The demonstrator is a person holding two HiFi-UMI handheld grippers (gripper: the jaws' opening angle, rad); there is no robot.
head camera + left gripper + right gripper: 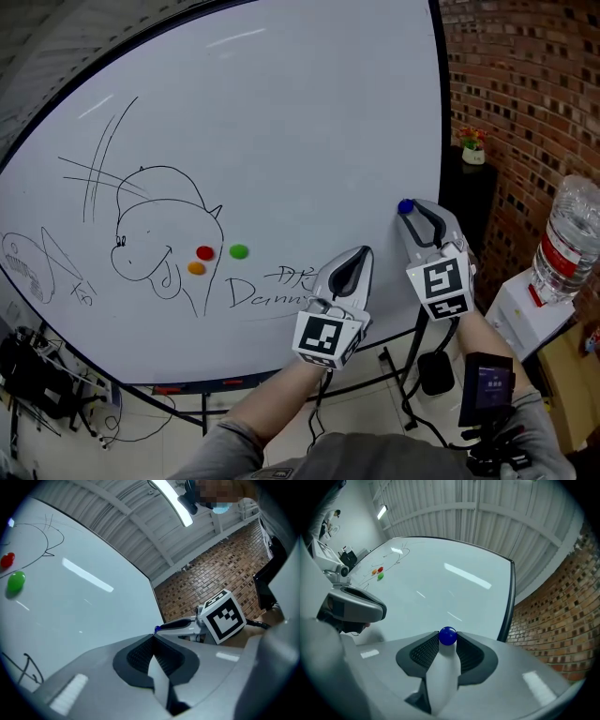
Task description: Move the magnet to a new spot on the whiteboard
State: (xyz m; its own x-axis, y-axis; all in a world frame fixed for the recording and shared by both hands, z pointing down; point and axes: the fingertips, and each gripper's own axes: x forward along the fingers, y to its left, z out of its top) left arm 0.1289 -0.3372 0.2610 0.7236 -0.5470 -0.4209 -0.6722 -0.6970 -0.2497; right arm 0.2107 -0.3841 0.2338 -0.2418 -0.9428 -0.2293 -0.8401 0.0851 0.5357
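Note:
The whiteboard point(281, 112) bears a marker drawing with a red magnet point(204, 252), a green magnet point(239, 251) and an orange magnet point(196, 268) beside it. My right gripper point(407, 210) is shut on a small blue magnet point(405, 206), pinched at its fingertips close to the board's lower right part. The right gripper view has the blue magnet point(448, 636) between the pads, in front of the board point(454, 592). My left gripper point(362, 253) is shut with nothing in it, just left of and below the right one. Its view takes in the red magnet point(7, 560) and green magnet point(16, 581) far left.
A brick wall point(525, 103) stands right of the board. A black cabinet with a small potted plant point(472, 145) is by the board's edge. A water bottle point(567, 239) sits on a white dispenser at right. Stand legs and cables point(47, 394) lie below the board.

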